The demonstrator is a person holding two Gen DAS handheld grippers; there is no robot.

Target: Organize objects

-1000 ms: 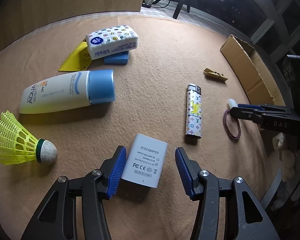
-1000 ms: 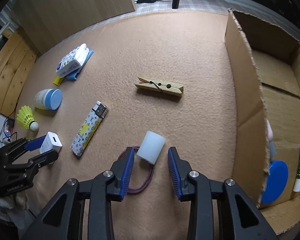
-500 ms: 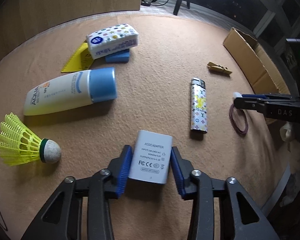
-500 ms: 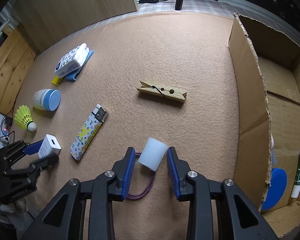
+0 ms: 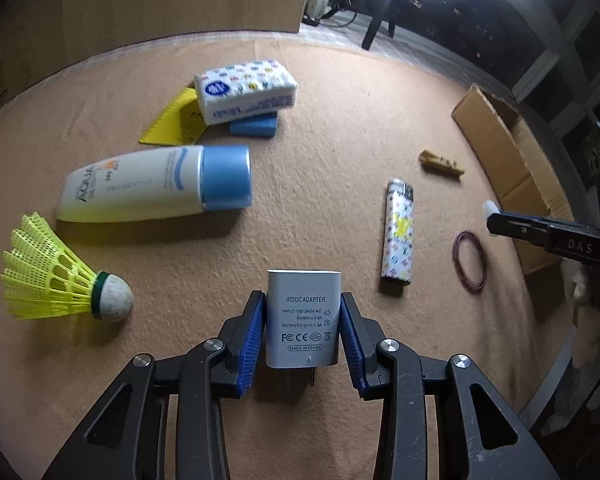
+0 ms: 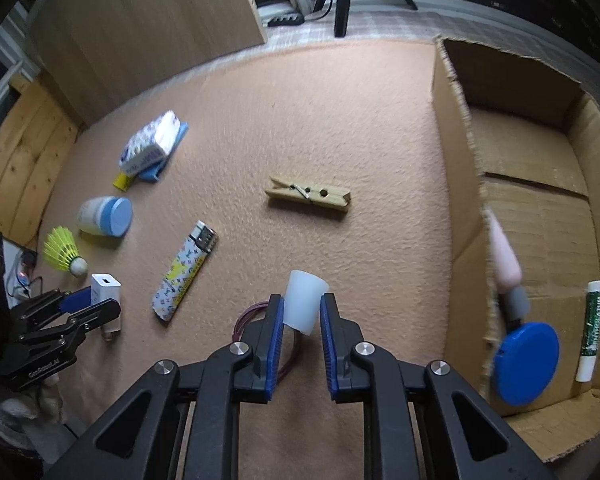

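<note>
The white AC/DC adapter (image 5: 303,318) is gripped by the left tool (image 5: 302,334), while the small white cap (image 6: 302,301) is clamped by the right tool (image 6: 301,330), whose jaws have just been closing.

Both wrist cameras look steeply down, close over the tan mat (image 5: 320,168), sharing the lighter (image 5: 398,236) and clothespin (image 6: 308,199).

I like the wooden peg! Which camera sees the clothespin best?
The right wrist view. There the clothespin lies large and sharp near the middle, spring and holes showing. In the left wrist view it is small, blurry and far off near the cardboard box.
</note>
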